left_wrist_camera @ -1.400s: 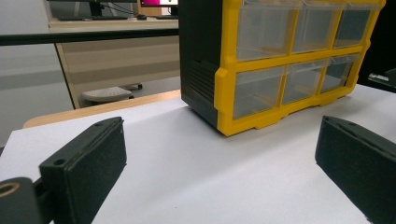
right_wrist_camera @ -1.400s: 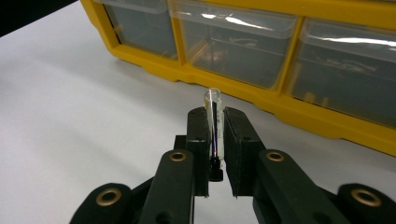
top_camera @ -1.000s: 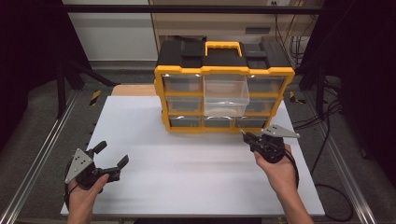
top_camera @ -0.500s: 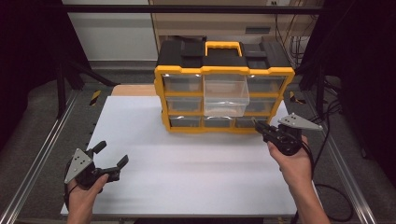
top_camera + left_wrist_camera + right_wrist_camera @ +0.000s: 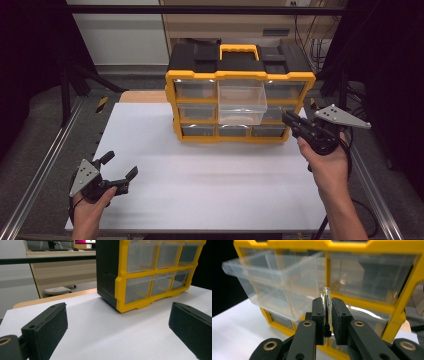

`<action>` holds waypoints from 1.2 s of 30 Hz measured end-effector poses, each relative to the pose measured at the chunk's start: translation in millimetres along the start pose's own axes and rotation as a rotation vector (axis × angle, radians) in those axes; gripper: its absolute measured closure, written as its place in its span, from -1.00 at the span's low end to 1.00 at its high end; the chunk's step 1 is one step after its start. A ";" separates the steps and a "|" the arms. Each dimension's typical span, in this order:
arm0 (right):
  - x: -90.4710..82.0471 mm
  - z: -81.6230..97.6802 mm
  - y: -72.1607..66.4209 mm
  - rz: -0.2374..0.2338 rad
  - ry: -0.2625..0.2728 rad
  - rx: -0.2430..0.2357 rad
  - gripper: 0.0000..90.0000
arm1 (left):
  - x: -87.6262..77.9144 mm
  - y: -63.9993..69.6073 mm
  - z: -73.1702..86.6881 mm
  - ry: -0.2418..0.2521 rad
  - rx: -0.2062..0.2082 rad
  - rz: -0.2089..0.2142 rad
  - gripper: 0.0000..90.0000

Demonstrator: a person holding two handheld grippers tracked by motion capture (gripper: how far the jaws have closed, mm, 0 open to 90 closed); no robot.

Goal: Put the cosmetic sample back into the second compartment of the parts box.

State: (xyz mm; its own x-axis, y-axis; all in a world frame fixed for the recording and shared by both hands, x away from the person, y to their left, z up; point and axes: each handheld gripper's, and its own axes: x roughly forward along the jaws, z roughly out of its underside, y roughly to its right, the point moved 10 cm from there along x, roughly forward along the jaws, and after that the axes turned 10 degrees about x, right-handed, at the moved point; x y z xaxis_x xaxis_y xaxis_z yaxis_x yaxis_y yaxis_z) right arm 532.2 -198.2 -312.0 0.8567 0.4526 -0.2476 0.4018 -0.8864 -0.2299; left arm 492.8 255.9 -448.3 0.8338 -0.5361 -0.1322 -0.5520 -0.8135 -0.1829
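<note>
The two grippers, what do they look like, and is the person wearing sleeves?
Both the left gripper and the right gripper are black, each topped by a grey three-cornered plate with small dark holes. Their jaws are flat black pads on arms with brass-coloured pivot rings. A black cable trails from each. Both forearms are bare, no sleeves.

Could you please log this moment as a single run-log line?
right gripper: shut on small clear tube | beside pulled-out drawer of yellow organizer | left gripper: open, nothing between its jaws

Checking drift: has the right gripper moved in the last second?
Yes. The right gripper, shut on a small clear vial, moved up-frame and right alongside the yellow-framed drawer organiser.
</note>
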 end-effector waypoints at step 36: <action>-3.5 -71.6 -50.3 -0.078 0.111 -0.066 0.80 | -0.3 -0.8 -0.8 0.002 0.002 -0.001 -0.95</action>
State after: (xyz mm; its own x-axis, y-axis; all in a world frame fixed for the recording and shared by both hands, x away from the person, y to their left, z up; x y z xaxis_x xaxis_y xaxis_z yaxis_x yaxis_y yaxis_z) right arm 532.1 -162.1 -232.3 0.8508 0.5103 -0.1252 0.4861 -0.8549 -0.1813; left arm 493.0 256.5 -447.3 0.8343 -0.5359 -0.1298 -0.5513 -0.8134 -0.1854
